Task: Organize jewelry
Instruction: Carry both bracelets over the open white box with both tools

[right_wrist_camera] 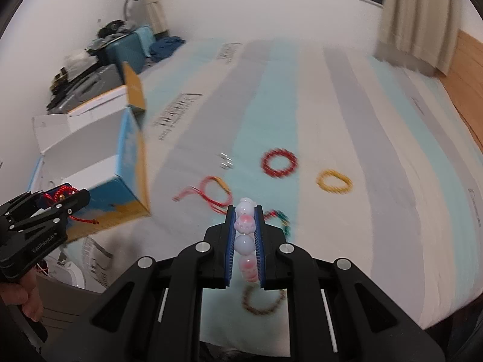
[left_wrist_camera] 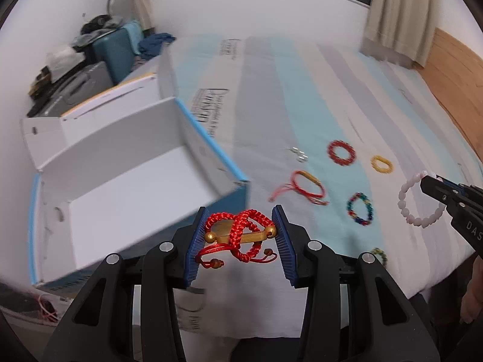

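Left gripper point(left_wrist_camera: 241, 235) holds a red braided cord bracelet point(left_wrist_camera: 238, 232) with a gold bar across it; jaws part-open, pads pressing the bar's ball ends, so the bar's long axis runs pad to pad.

Right gripper point(right_wrist_camera: 245, 241) is nearly shut on a pale pink bead bracelet point(right_wrist_camera: 245, 241), the bead string running along the fingers.

Both loads are lifted off the striped bed cover point(left_wrist_camera: 302, 90).

Key relation — the open white box point(left_wrist_camera: 120, 181) with blue trim lies up and to the left of both claws. The left hand is nearer (the box edge sits just beside its left finger); the right must cross further.

Still on the cover, beyond: red-and-gold cord loop point(left_wrist_camera: 305, 187), multicolour bead ring point(left_wrist_camera: 360, 209), dark red ring point(left_wrist_camera: 341, 152), yellow ring point(left_wrist_camera: 382, 163), small silver pieces point(left_wrist_camera: 299, 154).

Writing: "GenRobot.AI" on the left gripper's body in the right wrist view; "DAS…" cut off on the right one. Print on the cover is too blurred to read.
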Demonstrator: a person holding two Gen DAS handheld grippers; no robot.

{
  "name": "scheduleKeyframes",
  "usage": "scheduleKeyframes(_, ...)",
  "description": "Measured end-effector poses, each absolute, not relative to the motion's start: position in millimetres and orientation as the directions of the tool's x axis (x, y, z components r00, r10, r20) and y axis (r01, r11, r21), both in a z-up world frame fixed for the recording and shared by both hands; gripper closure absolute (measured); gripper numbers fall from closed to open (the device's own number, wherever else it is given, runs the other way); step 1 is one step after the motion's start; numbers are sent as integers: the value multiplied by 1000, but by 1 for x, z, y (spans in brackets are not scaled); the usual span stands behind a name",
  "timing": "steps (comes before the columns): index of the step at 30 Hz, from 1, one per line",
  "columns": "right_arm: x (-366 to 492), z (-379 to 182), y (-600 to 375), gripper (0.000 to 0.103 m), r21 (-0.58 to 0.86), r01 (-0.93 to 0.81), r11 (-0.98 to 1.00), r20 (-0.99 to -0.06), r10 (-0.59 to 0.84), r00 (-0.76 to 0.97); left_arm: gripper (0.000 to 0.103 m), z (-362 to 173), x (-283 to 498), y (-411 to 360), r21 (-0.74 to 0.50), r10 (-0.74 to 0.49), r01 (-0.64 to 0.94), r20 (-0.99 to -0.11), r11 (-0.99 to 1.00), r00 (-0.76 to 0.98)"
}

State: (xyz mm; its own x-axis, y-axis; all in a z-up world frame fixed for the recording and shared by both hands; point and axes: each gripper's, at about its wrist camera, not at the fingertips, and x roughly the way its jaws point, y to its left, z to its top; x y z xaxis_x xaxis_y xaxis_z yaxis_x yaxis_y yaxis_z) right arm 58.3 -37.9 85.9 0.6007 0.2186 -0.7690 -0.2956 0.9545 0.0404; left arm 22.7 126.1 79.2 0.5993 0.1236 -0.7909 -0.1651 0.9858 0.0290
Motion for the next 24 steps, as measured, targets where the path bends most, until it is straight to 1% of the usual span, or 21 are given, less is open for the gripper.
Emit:
scheduleKeyframes(8, 61, 116, 41, 92, 40, -404, 914, -743, 297, 600, 61, 103, 5, 195, 28, 190, -273, -789, 961, 585)
scheduleKeyframes(13, 61, 129, 96, 92, 31, -475, 879, -734, 343, 586, 61, 109, -5, 233, 27, 219, -328, -796, 944, 564)
scheduleKeyframes(18, 68, 133, 152, 92, 32, -543, 839, -746, 381, 545, 61, 108, -11, 269, 15, 226, -371, -817, 928, 531)
scheduleKeyframes(24, 76, 122, 204, 92, 51, -594, 803, -783, 401, 475, 60, 90, -9, 304, 14, 229, -412, -848, 911, 477)
